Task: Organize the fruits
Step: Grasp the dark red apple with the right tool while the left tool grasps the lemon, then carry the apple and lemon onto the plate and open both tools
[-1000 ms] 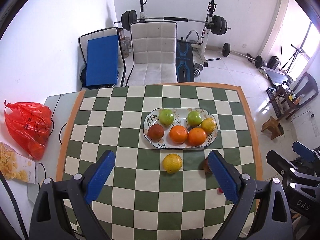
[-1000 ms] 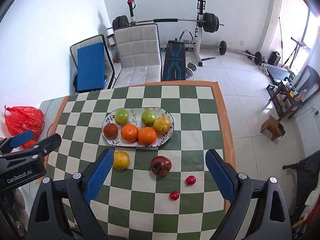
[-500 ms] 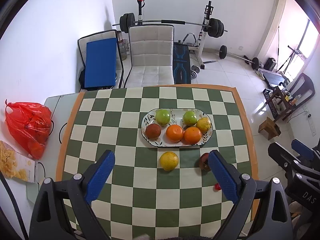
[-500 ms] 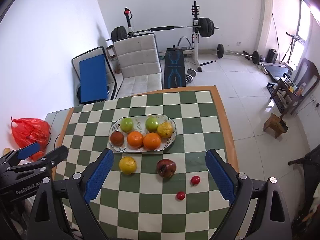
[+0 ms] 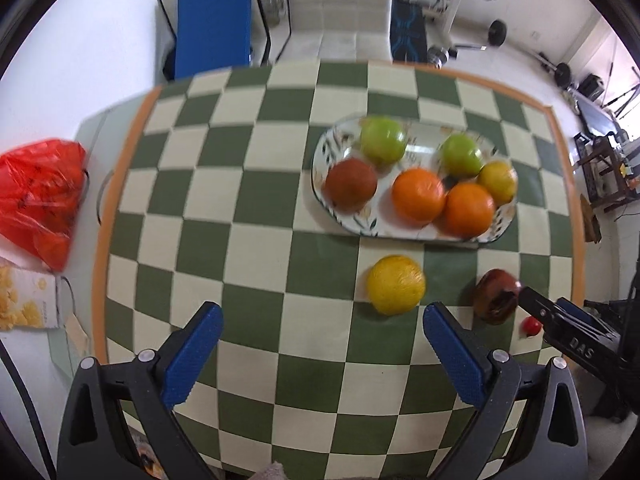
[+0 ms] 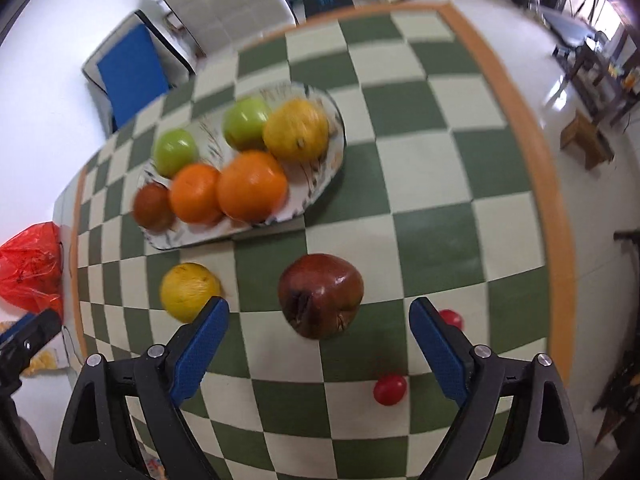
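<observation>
The right gripper (image 6: 319, 330) hangs low over the green-and-cream checked desk (image 6: 432, 184) with its blue ribbed jaws spread wide and empty, the dark red, bruised pomegranate-like fruit (image 6: 321, 295) sitting between them, just ahead of the pads. The step in hand looks like picking up this fruit to join the others on the oval, leaf-patterned ceramic plate (image 6: 320, 184). To do it well, the jaws should drop until the pads bracket the widest part of the fruit, then close gently. The skin looks glossy and firm but split and darkened on the near side, so a hard squeeze there could dent it. Its lumpy roundness could also let it roll out of an off-centre grip.

The left gripper (image 5: 320, 338) is also open and holds nothing. It hovers above the desk with the dimpled round yellow citrus (image 5: 396, 285) just beyond its right pad.

The plate already carries two smooth green apples (image 5: 383, 139), two waxy oranges (image 5: 418, 197), a yellow lemon-like fruit (image 5: 498, 182) and a dull brown-red fruit (image 5: 351, 185), packed touching one another. Free space is mostly along the near rim, so placement needs care. Two small shiny red cherry tomatoes (image 6: 390, 389) lie loose near the right gripper. They are smooth and likely to skid.
</observation>
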